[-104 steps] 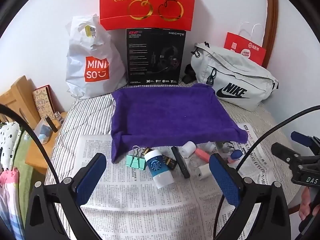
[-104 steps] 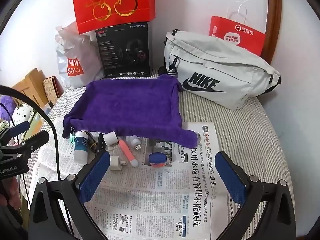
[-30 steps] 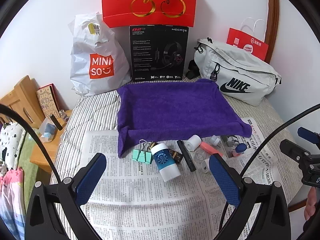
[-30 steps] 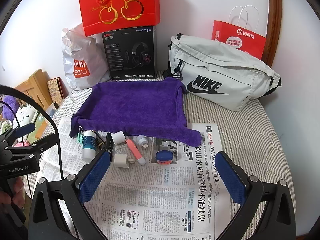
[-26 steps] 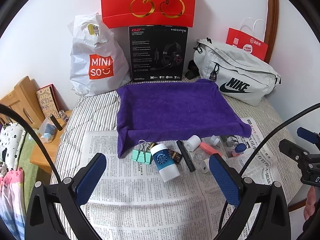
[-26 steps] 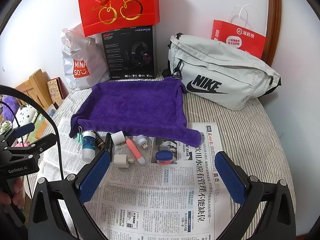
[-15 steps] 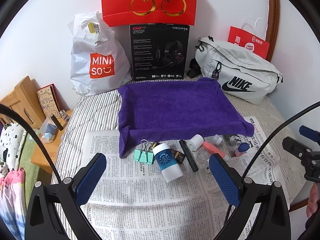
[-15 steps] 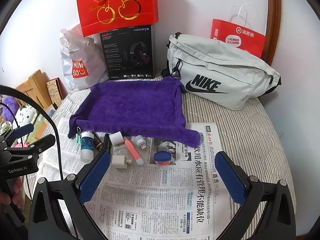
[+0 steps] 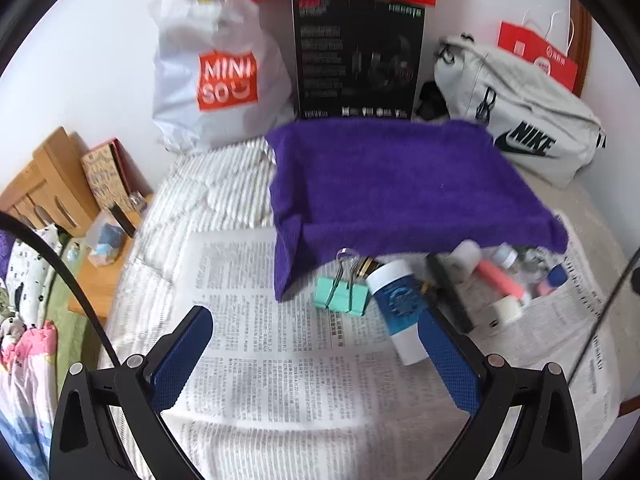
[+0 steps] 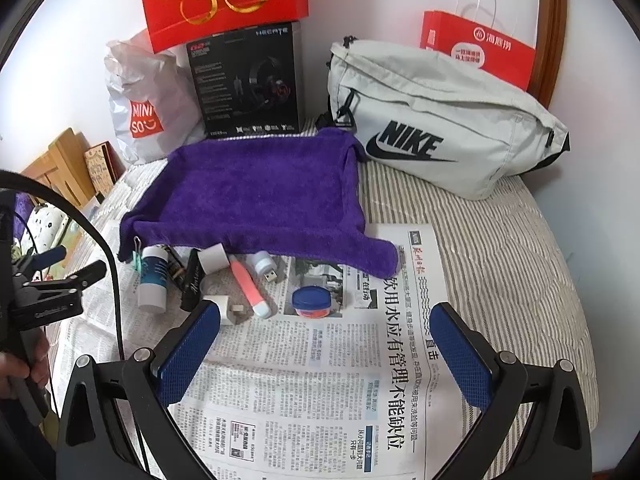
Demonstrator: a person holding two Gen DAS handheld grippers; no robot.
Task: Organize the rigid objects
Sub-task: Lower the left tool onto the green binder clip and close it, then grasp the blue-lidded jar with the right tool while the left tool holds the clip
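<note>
Left wrist view: the left gripper (image 9: pixel 310 354) hangs above the newspaper (image 9: pixel 280 360) with its blue textured pads spread wide and nothing between them. Bare newsprint lies under the gap. Off the near edge of the purple towel (image 9: pixel 400 188) sits the clutter: a mint binder clip (image 9: pixel 340 296) closest to the towel's left corner, a blue-and-white bottle (image 9: pixel 398 312) lying just right of it with its base against the right pad, then a black stick (image 9: pixel 448 292), a pink tube (image 9: pixel 502 276) and a white charger plug (image 9: pixel 504 312) further right. The towel is plush and flat, its near hem drooping over some of the items. This view is motion-blurred, so small pieces are hard to read.

Right wrist view: the right gripper (image 10: pixel 324 354) also has its jaws apart and empty — poised over open newspaper near the towel's near-right corner. A round blue-lidded jar (image 10: pixel 311 300) stands alone in front of that corner, clear on all sides. Left of it lie the pink tube, a small white USB piece (image 10: pixel 264 264), a white roll (image 10: pixel 212 258) and the bottle, packed close together. At the far left, a hand (image 10: pixel 20 364) grips the other tool's handle, beside the towel's left end.
</note>
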